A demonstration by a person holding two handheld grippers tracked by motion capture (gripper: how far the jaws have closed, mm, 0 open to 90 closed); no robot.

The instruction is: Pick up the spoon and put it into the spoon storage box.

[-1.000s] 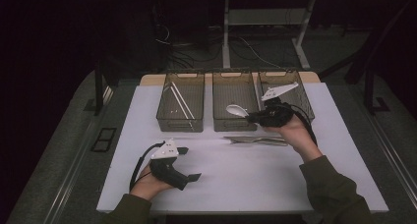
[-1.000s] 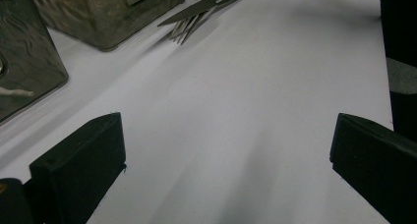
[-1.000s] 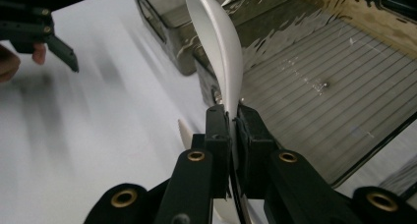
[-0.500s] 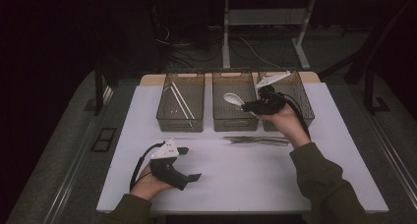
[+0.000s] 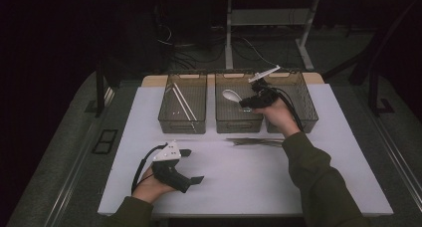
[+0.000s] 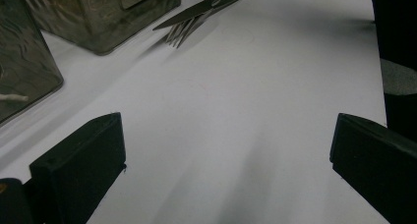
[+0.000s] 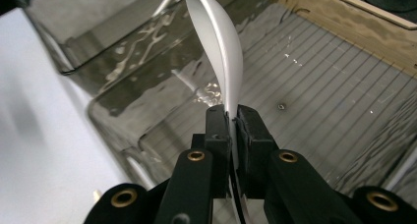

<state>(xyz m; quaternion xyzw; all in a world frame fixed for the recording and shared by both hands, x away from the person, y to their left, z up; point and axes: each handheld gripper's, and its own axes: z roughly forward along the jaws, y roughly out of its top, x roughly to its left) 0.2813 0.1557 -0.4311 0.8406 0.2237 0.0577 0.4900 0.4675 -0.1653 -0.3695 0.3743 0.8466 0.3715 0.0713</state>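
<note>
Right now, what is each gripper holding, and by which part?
Right gripper grips the white spoon by its handle end; left gripper holds nothing.

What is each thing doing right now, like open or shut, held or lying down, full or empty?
Right claw: shut on the white spoon.
White spoon: held over the middle bin.
Left claw: open, nothing between its jaws.
Middle bin: no cutlery seen inside.
Left bin: holds white sticks.
White sticks: leaning inside the left bin.
Forks: lying flat on the table.

High view looks down on table [image 5: 239,177], gripper views close, sharing bins [image 5: 239,118]
</note>
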